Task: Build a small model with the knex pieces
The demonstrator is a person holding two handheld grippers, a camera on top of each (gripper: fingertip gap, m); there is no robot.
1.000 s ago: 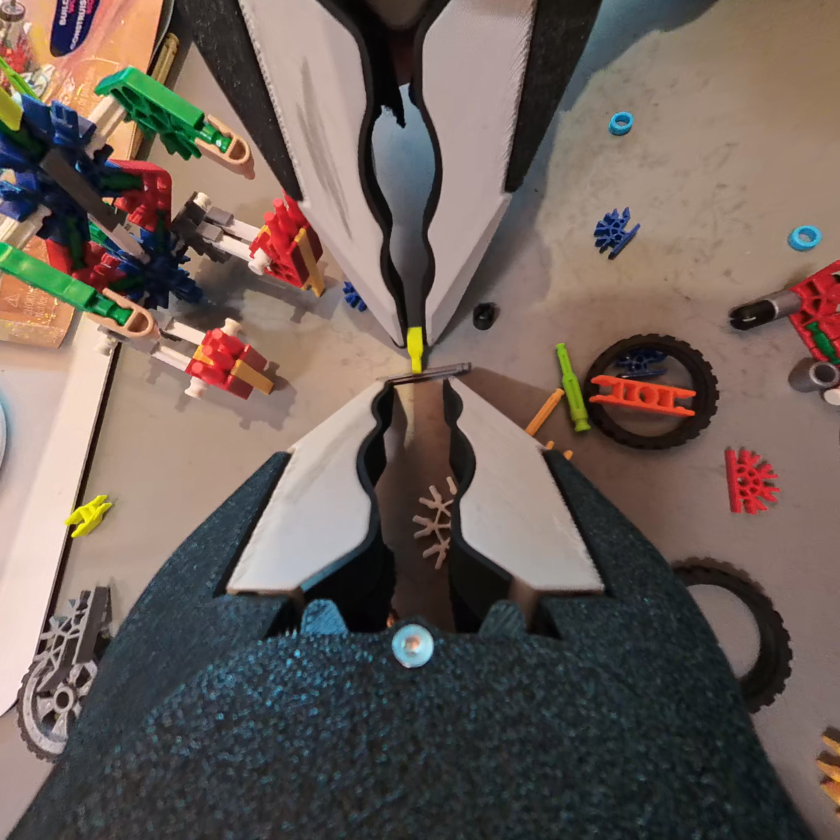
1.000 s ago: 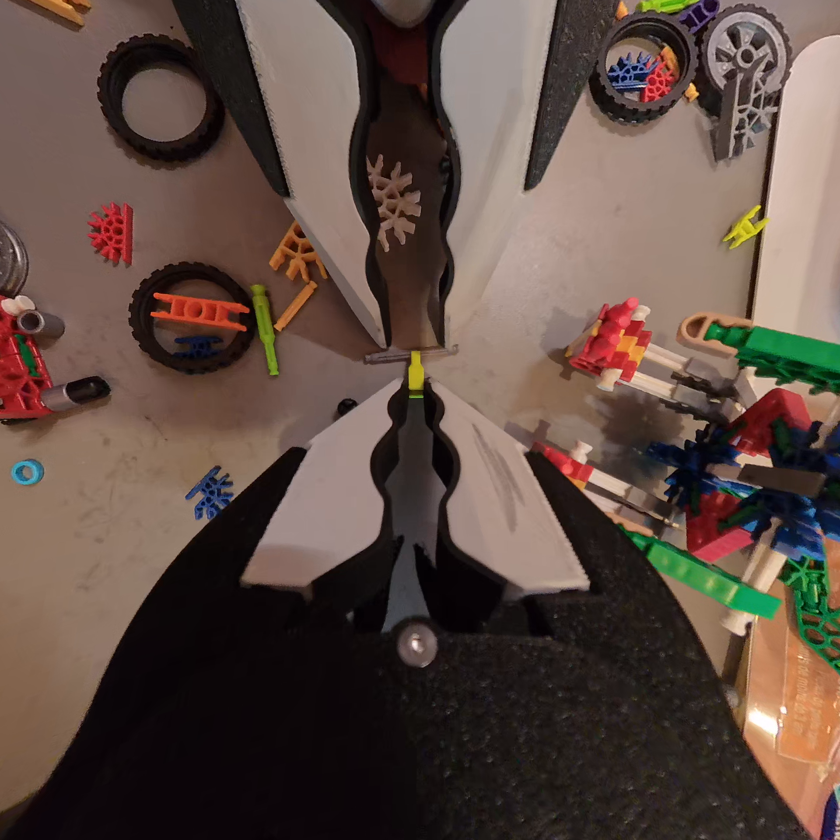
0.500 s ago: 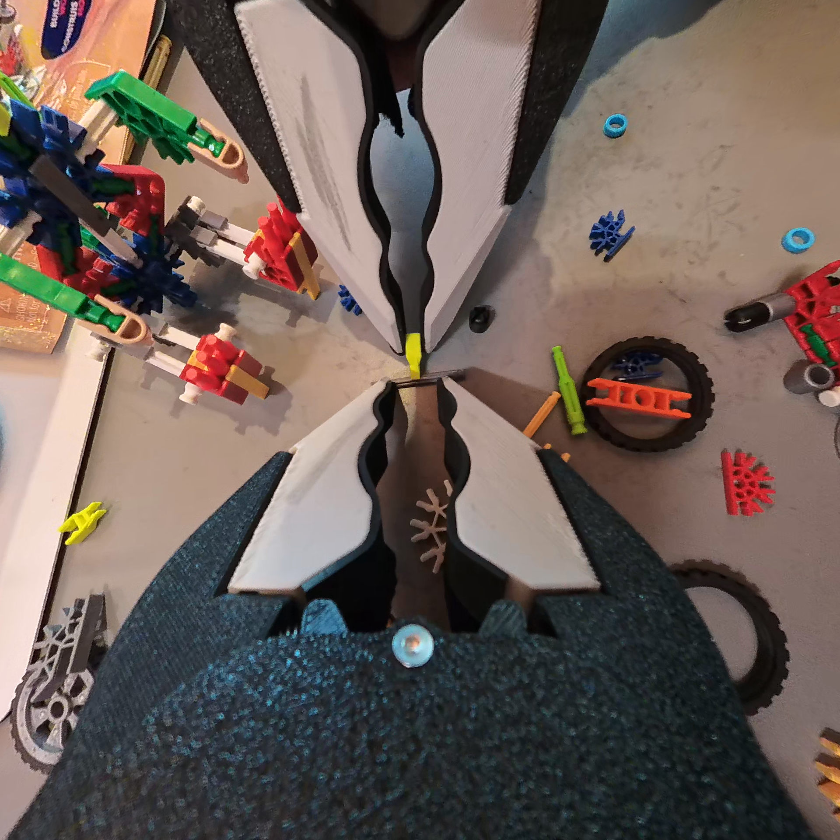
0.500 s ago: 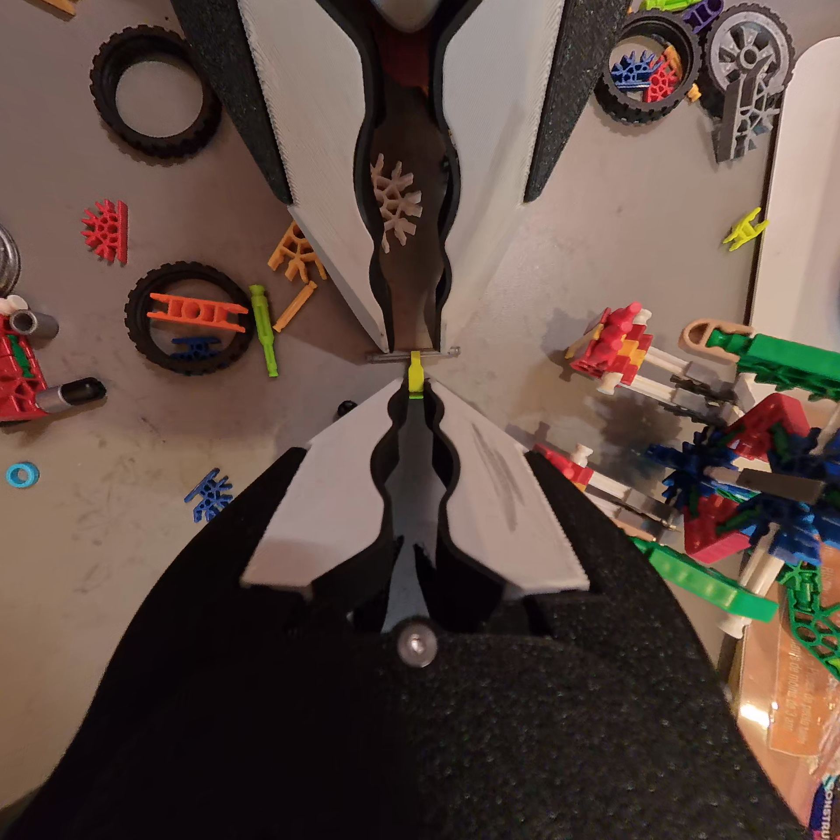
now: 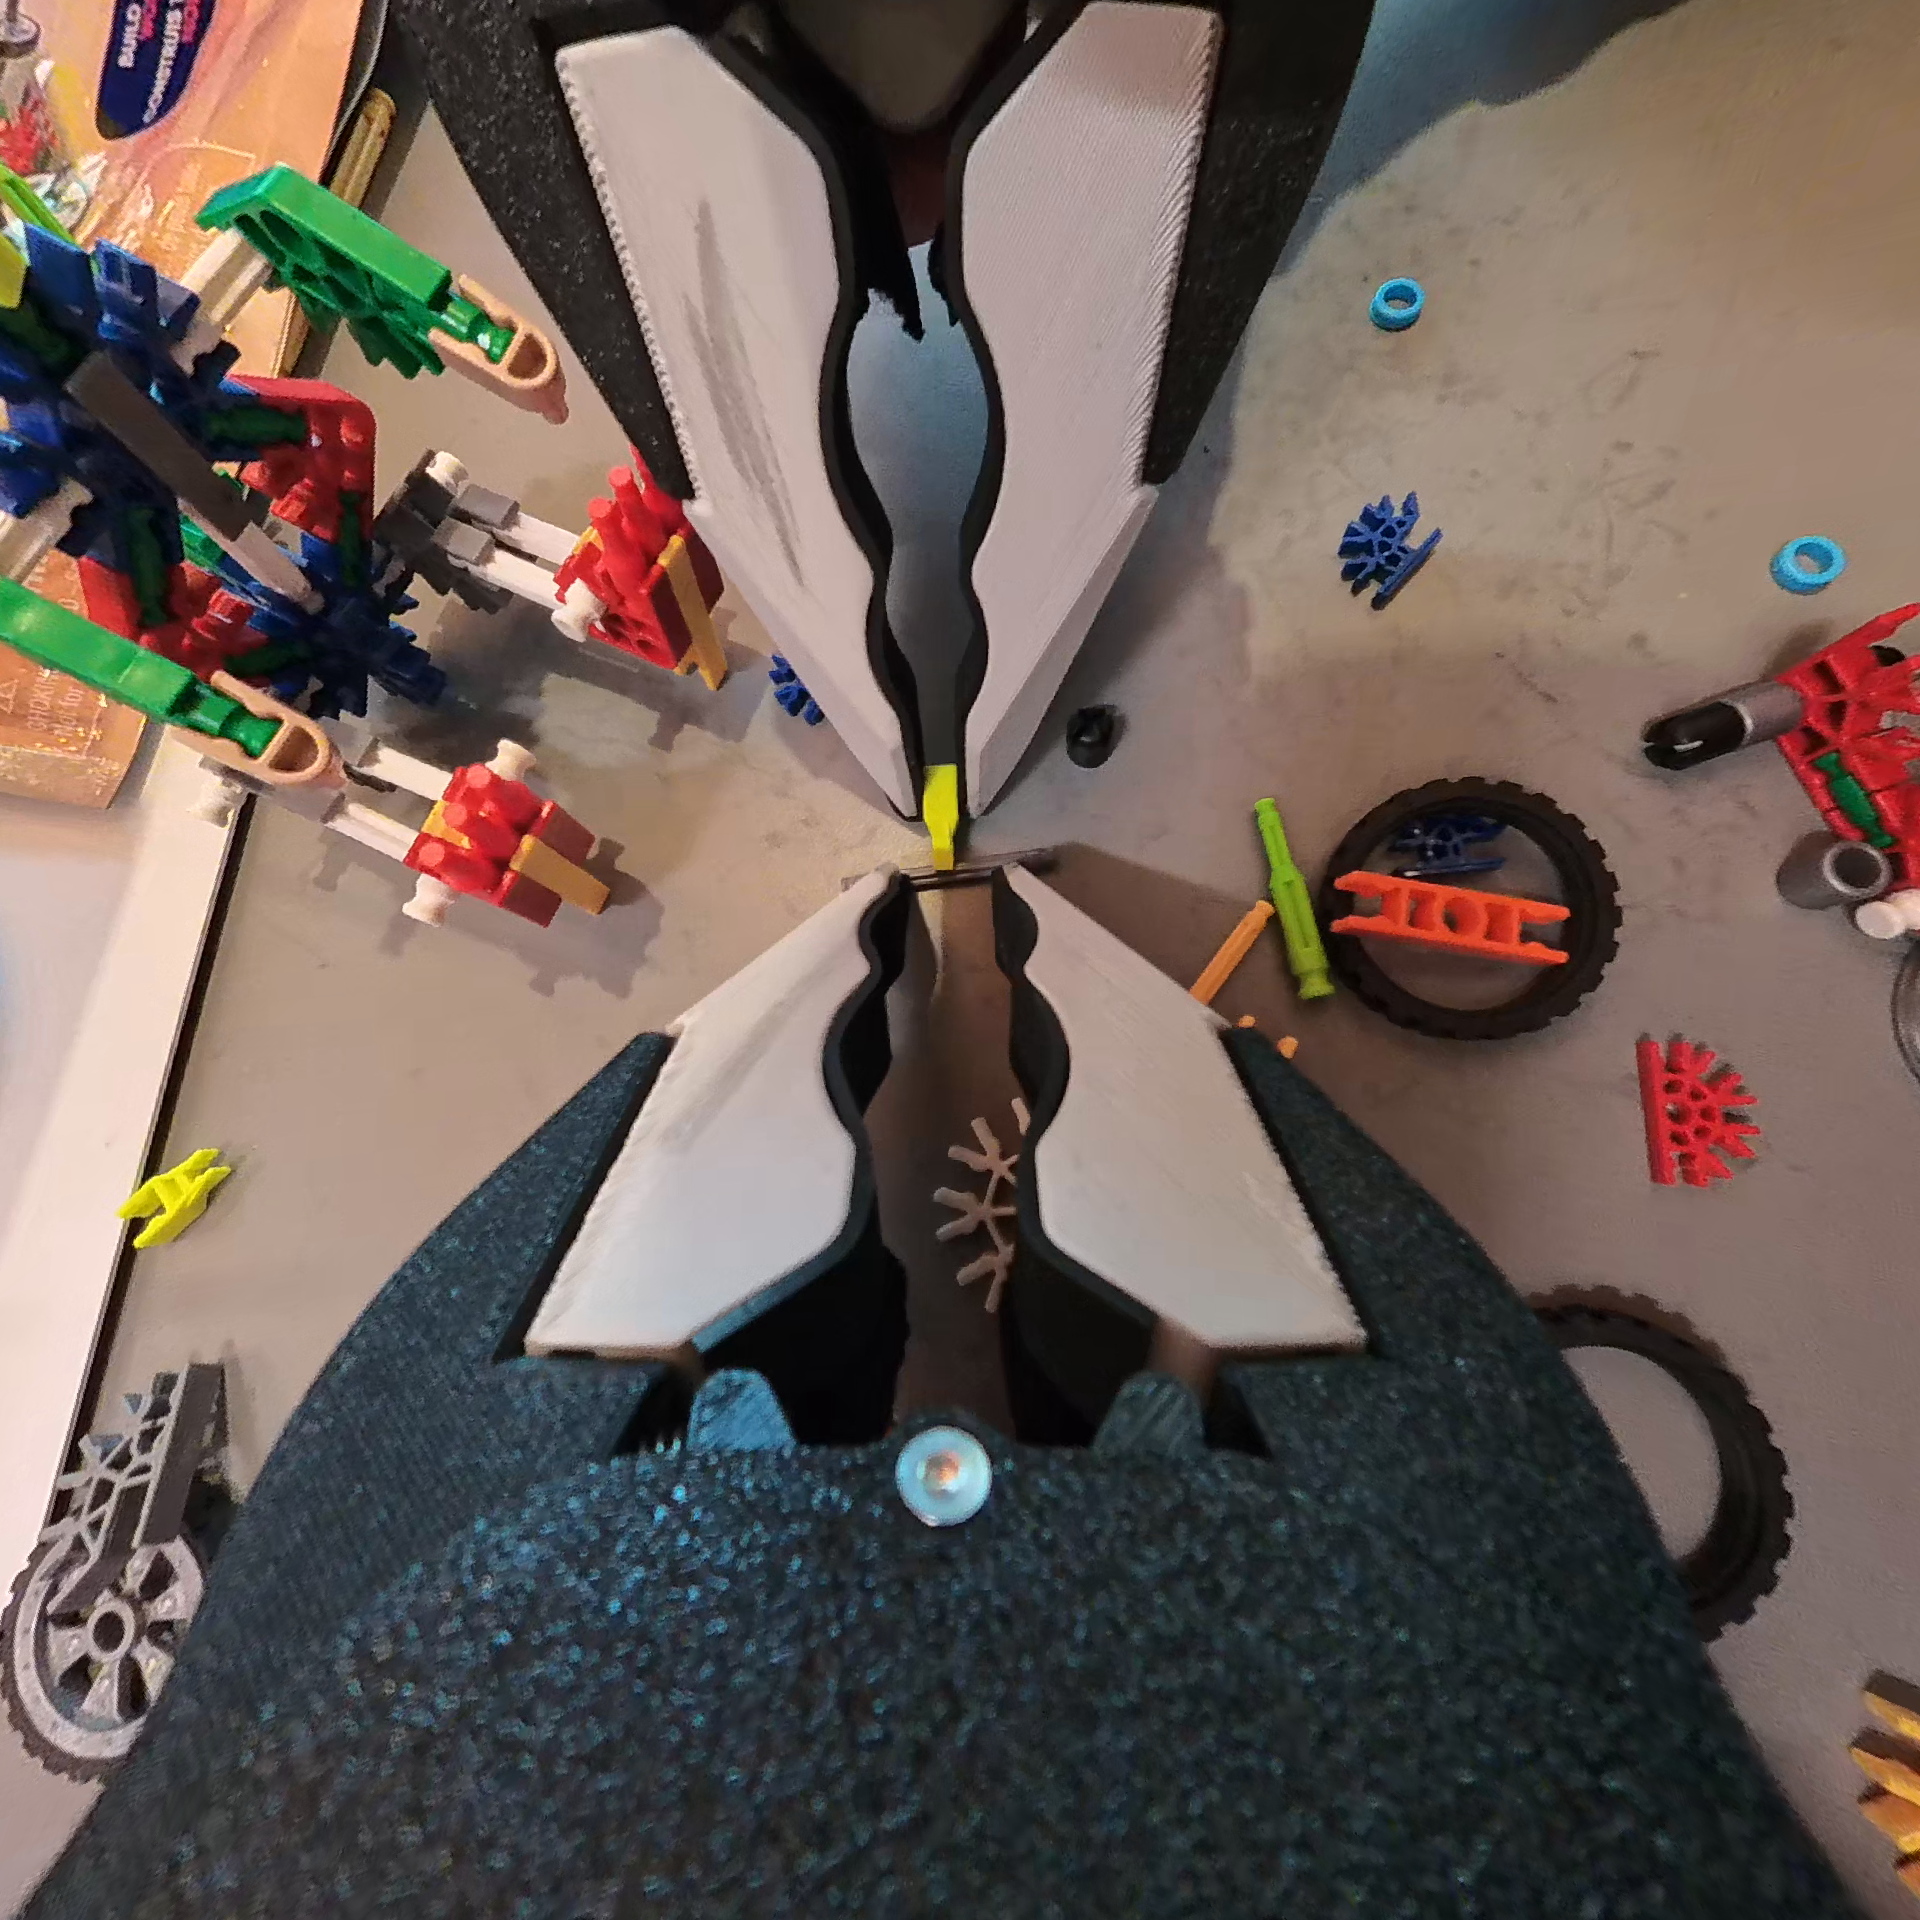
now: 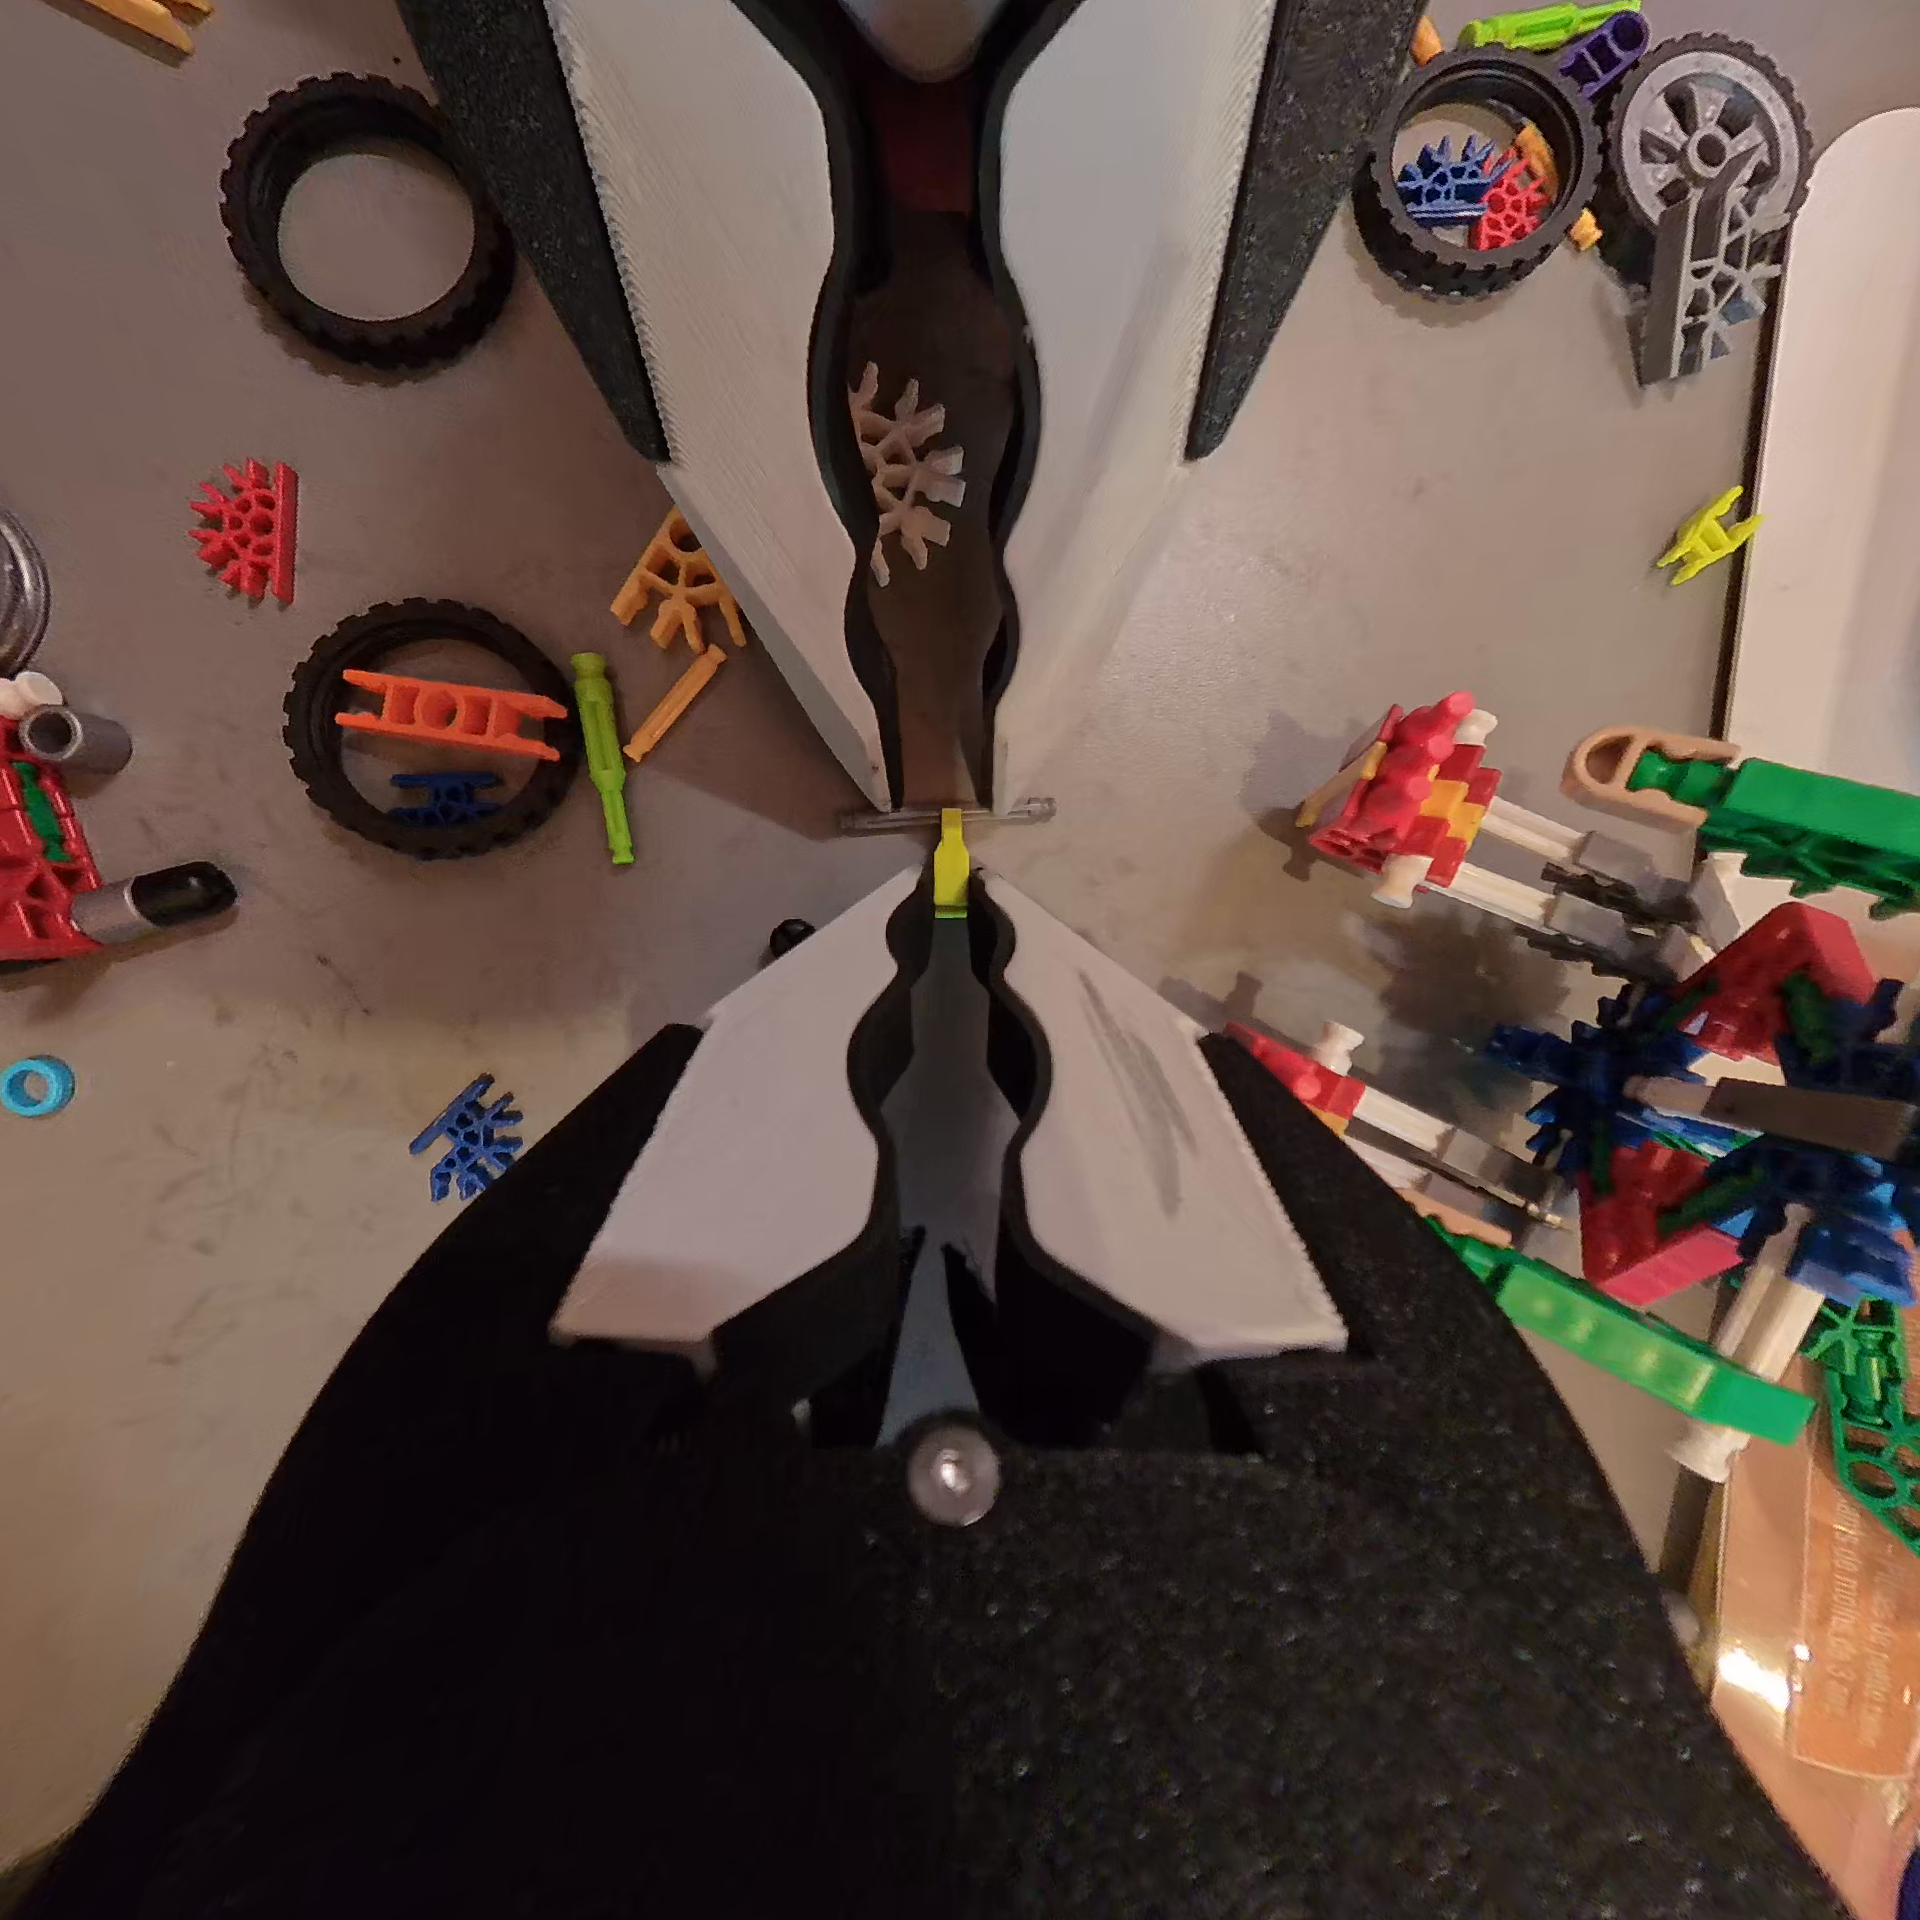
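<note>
The left tongs [image 5: 948, 883] pinched a thin grey rod [image 6: 945, 816] crosswise above the bench [image 5: 1455, 436]. The right tongs [image 6: 951, 883] were pressed together on a small yellow-green piece [image 6: 949, 868], its tip touching the rod's middle. Judged risk: both grips were at the very fingertips, so slight misalignment could twist either part free among loose pieces below.

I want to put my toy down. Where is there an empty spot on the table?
Bare table lies below the blue ring and blue connector. It is crowded around the orange-filled tire and the colourful model.
</note>
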